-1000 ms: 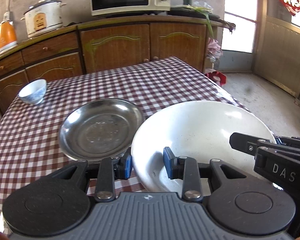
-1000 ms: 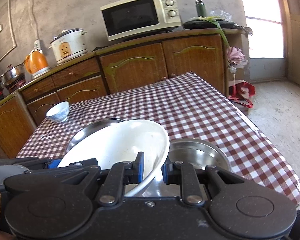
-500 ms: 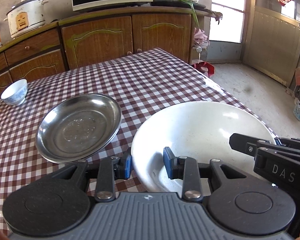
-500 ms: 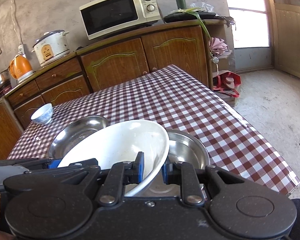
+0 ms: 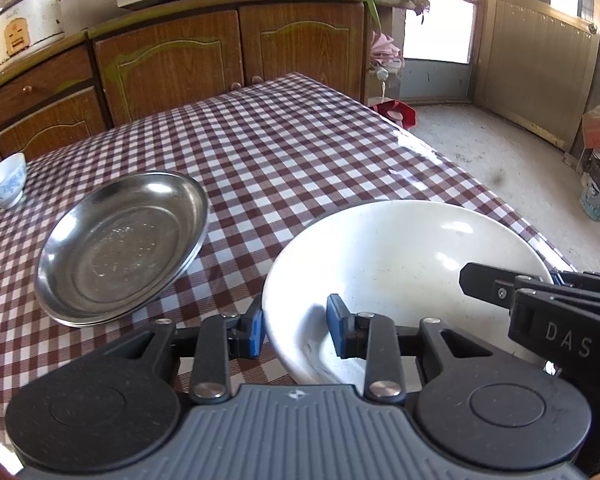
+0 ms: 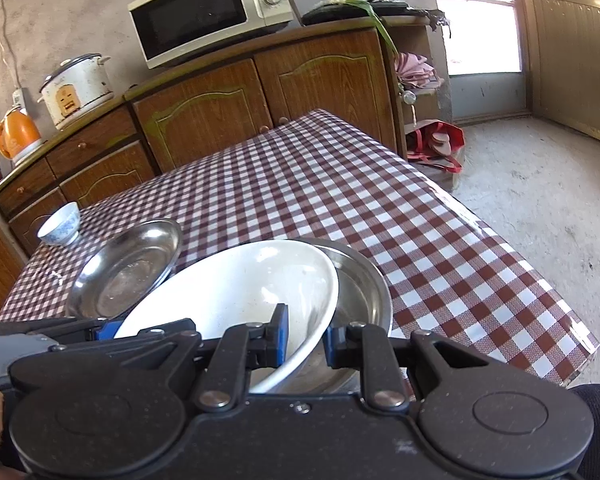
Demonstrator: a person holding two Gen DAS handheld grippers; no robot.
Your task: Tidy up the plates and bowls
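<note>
On table (image 6: 440, 240) | steel dishes: 2 | white bowl (image 6: 236, 280): 1, clamped by both grippers' fingers | small bowl (image 6: 60, 226): 1

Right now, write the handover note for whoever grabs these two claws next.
Left claw: shut on the near-left rim of the large white ceramic bowl.
Right claw: shut on the same bowl's right rim; both carry it together.
The white bowl sits tilted over the round stainless steel basin near the table's right edge; whether it rests in it I cannot tell.
A shallow stainless steel plate lies separately to the left, and a small blue-and-white porcelain bowl stands at the far left of the checked tablecloth.
Done: white bowl brought to the basin.
Left: release it, then gather the steel plate and small bowl.
</note>
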